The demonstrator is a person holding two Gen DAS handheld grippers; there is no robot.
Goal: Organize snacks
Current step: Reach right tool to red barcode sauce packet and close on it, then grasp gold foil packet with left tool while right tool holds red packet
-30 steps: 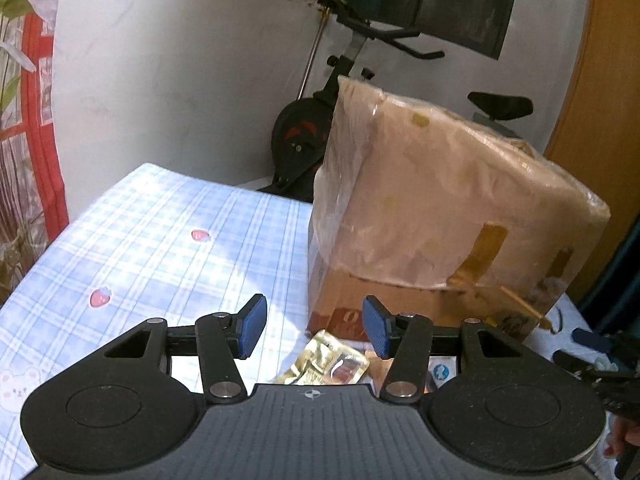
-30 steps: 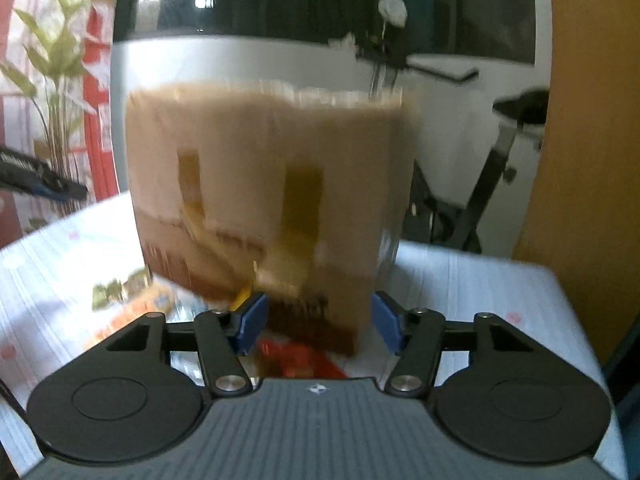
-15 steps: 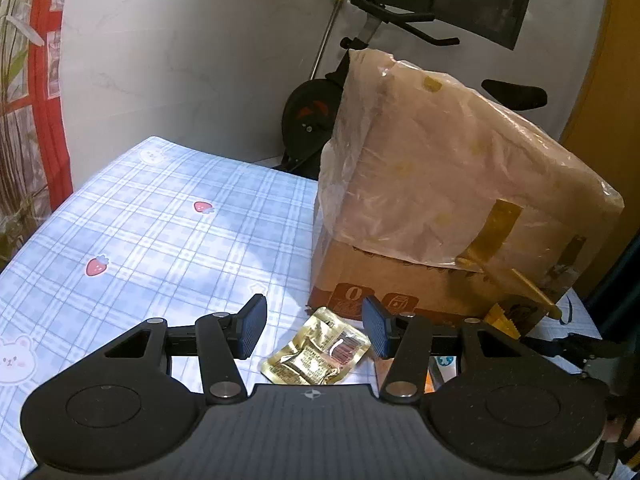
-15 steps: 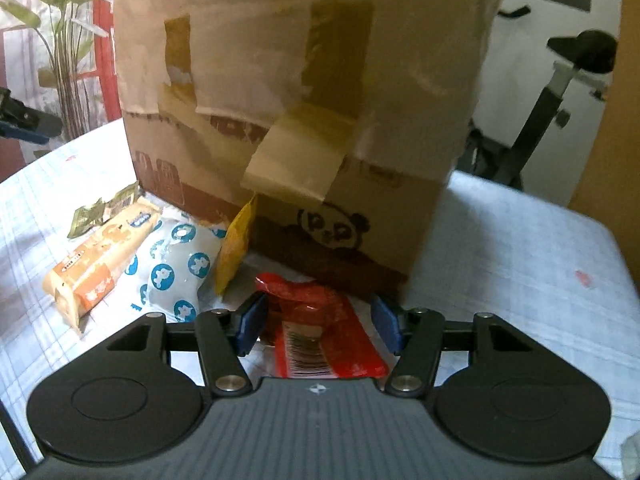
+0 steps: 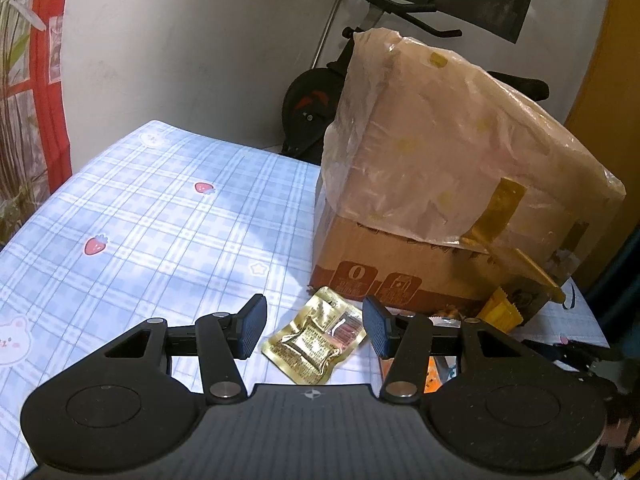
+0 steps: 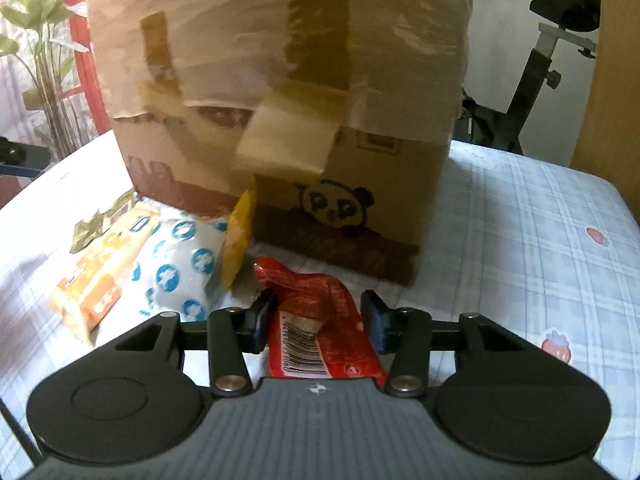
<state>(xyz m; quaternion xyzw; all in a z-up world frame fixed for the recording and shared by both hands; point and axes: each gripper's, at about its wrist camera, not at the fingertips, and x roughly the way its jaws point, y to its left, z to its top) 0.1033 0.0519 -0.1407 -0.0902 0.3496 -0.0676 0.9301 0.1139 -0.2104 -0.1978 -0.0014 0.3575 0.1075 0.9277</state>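
Note:
A tall cardboard box point(image 5: 440, 200) draped in plastic film stands on the blue checked tablecloth point(image 5: 160, 220). A gold foil snack packet point(image 5: 316, 340) lies flat by the box's near corner, and my left gripper point(image 5: 314, 326) hovers open above it, pads clear of it. In the right wrist view the box point(image 6: 280, 80) fills the back. A red snack packet point(image 6: 312, 300) with a barcode lies before it, between the jaws of my right gripper point(image 6: 318, 320). Those jaws are closing, and both pads stand close beside the packet with no clear squeeze.
Left of the red packet lie a yellow packet point(image 6: 238, 236) leaning on the box, a white packet with blue circles point(image 6: 176, 268) and an orange packet point(image 6: 104, 276). An exercise bike point(image 6: 536, 80) stands behind the table. A plant point(image 6: 44, 60) and red frame are at the far left.
My right gripper came down and in toward the box, and its jaws narrowed around the red packet. The left gripper stayed nearly still, with the gold packet now more fully in view.

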